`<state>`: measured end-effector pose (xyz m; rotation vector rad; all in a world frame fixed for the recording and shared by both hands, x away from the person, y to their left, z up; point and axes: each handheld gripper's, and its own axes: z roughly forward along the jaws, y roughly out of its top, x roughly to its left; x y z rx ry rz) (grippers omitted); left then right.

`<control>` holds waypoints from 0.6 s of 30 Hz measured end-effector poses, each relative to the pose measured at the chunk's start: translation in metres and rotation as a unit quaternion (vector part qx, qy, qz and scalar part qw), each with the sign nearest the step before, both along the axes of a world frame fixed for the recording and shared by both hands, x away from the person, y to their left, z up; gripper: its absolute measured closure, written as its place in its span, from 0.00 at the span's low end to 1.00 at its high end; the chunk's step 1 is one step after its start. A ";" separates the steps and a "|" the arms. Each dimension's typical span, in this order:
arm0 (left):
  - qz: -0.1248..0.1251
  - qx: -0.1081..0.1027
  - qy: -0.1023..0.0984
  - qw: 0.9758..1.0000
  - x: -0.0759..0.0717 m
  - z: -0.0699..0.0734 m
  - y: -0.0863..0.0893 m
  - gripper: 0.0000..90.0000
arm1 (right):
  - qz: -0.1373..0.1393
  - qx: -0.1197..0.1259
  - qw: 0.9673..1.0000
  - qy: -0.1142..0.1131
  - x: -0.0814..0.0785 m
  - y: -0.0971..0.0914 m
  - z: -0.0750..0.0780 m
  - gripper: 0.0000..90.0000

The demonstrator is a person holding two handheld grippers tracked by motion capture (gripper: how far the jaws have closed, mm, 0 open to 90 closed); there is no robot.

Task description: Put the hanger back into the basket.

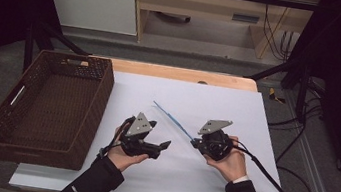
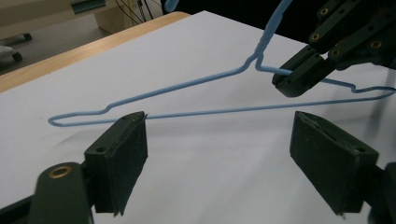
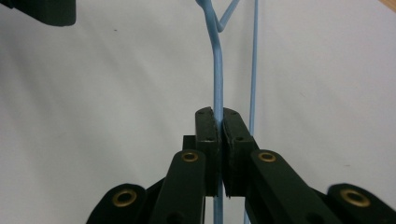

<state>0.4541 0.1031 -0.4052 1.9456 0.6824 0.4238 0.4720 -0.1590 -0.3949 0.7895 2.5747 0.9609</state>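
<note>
Blue wire hanger [image 2: 196, 84] is pinched in the right gripper [image 3: 219, 119], jaws pressed tight on one sloped arm just below the twisted neck. Left gripper [image 2: 219, 135] sits spread wide right in front of the hanger's bottom bar, not touching it. Hanger's held up off the white table [image 1: 237, 110] between the two. Way off past the left gripper is a brown wicker basket [image 1: 100, 96]. My guess: pickup's done, handoff or basket drop still left.
</note>
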 end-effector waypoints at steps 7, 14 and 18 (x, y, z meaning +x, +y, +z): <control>-0.016 0.031 -0.006 0.999 -0.010 0.008 0.014 0.13 | 0.026 0.012 0.999 0.018 -0.003 -0.005 0.007 0.97; -0.026 0.050 -0.003 0.998 -0.014 0.010 0.023 0.11 | 0.061 0.035 0.997 0.037 -0.010 -0.007 0.012 0.97; -0.039 0.074 -0.013 0.996 -0.016 0.011 0.024 0.11 | 0.081 0.045 0.994 0.050 -0.014 -0.006 0.015 0.97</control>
